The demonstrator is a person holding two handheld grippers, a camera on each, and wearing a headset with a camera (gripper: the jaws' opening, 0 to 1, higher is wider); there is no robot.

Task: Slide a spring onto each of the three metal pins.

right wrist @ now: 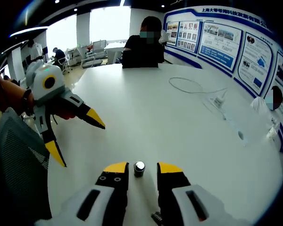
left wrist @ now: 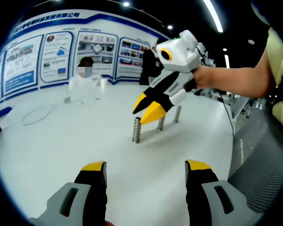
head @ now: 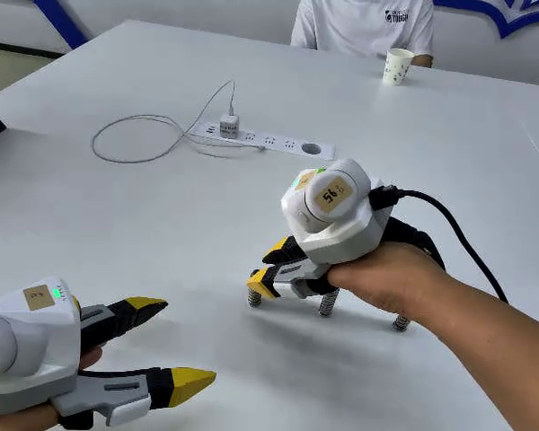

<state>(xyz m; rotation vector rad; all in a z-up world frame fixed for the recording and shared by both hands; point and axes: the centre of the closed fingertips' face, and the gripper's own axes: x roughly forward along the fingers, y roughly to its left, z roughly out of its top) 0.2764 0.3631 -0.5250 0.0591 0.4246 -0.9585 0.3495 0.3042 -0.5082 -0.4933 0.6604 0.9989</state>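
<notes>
- The white surface (head: 117,224) is smooth and bare around the work, so a spring knocked loose would likely roll away across it.
- Right gripper (right wrist: 142,167) hangs over the nearest pin (right wrist: 139,168), jaws narrowly parted astride its top and gripping nothing. A sideways nudge or an early squeeze could tip the pin or snag its coil.
- Left gripper (left wrist: 146,167) sits well apart, jaws wide open and empty, too far off to steady anything.
- The three pins (head: 328,303) stand upright in a row beneath the right hand (head: 386,274).
- Springs (left wrist: 137,130): grey coils seem to sleeve all three, though the farthest is too small to be sure.
</notes>
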